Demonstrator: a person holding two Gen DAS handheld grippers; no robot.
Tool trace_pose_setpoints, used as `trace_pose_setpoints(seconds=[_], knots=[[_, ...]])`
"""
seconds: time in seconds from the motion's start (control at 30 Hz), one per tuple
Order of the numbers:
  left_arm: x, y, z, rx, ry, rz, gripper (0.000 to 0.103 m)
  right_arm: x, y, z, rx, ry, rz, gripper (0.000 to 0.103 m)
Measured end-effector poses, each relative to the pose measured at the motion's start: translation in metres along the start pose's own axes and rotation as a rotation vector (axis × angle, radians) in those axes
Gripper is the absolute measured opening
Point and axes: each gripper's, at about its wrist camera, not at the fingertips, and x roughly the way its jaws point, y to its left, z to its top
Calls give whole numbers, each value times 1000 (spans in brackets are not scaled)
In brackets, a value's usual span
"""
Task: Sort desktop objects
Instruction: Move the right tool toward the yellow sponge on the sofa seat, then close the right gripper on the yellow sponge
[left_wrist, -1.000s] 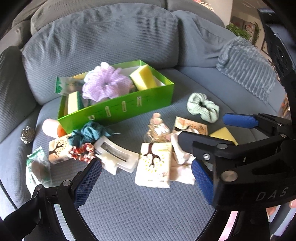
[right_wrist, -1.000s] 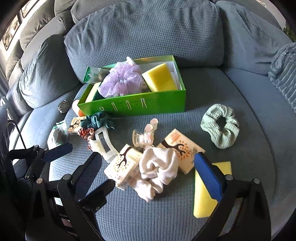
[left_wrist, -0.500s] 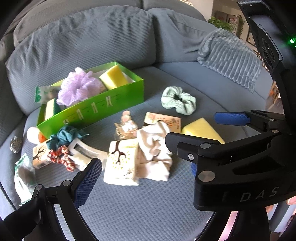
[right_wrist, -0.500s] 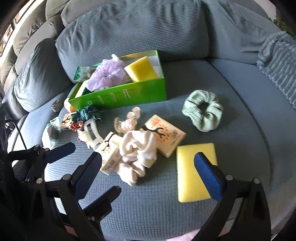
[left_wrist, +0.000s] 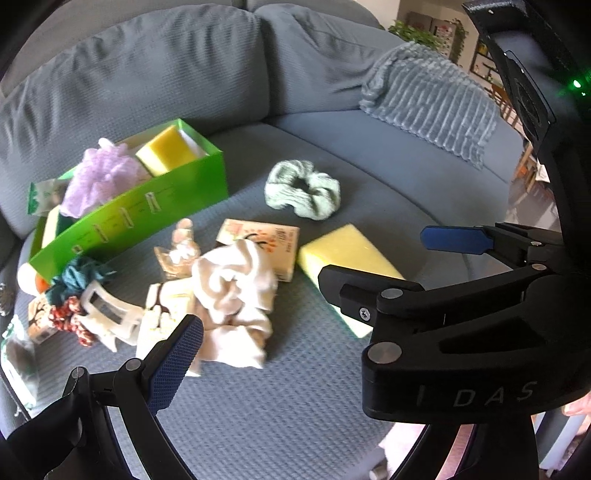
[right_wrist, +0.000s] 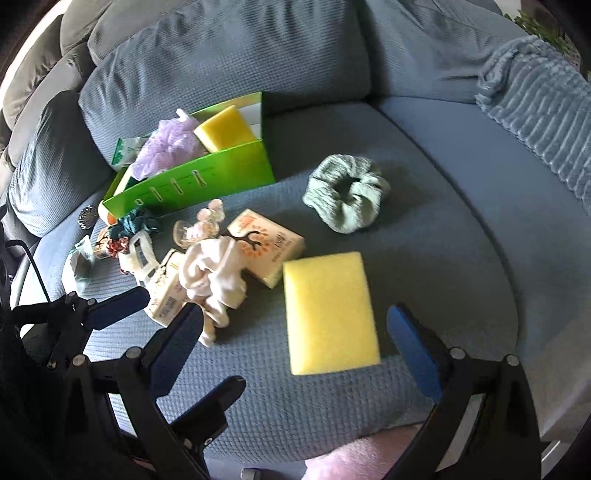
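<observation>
In the last second both cameras have moved to the right, and the right gripper (right_wrist: 295, 343) now has the loose yellow sponge (right_wrist: 328, 310) almost between its two blue pads, where before only a corner of it showed. Its jaws stand wide apart and hold nothing; the sponge lies flat on the grey sofa seat (right_wrist: 443, 258), just in front of the fingertips. The left gripper (left_wrist: 280, 332) is also open and empty, and it hovers near the cream scrunchie (left_wrist: 232, 291), which lies partly over two small printed packets (right_wrist: 266, 247). A little farther is the mint scrunchie (right_wrist: 347, 192), alone and well apart from the pile. To the left of the pile are a white claw clip (left_wrist: 107, 314), a teal hair tie and a red one, close together. Farthest stands the green box (right_wrist: 199, 181) against the back cushion, and it already contains another yellow sponge and a lilac scrunchie (right_wrist: 166, 147). I judge that the sponge is the next thing to take, since its twin is in the box. The sorting seems less than half done.
</observation>
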Motion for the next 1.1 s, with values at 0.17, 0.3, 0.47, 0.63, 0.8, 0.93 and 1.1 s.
trace_pose_setpoints(seconds=[0.17, 0.3, 0.47, 0.63, 0.8, 0.93, 1.1], knots=[[9, -11, -1, 6, 24, -56, 98, 2, -11, -6, 23, 13, -6, 100], [16, -17, -2, 6, 39, -79, 98, 6, -19, -10, 35, 26, -8, 100], [29, -19, 0, -32, 66, -130, 98, 16, -28, -12, 62, 50, -5, 100], [36, -21, 2, -49, 70, -132, 98, 23, -33, -12, 75, 63, 2, 94], [43, -20, 3, -65, 85, -153, 82, 30, -37, -12, 95, 81, 18, 89], [48, -20, 3, -71, 94, -142, 80, 35, -40, -12, 106, 95, 25, 80], [53, -19, 3, -80, 101, -150, 75, 41, -42, -13, 120, 107, 34, 80]])
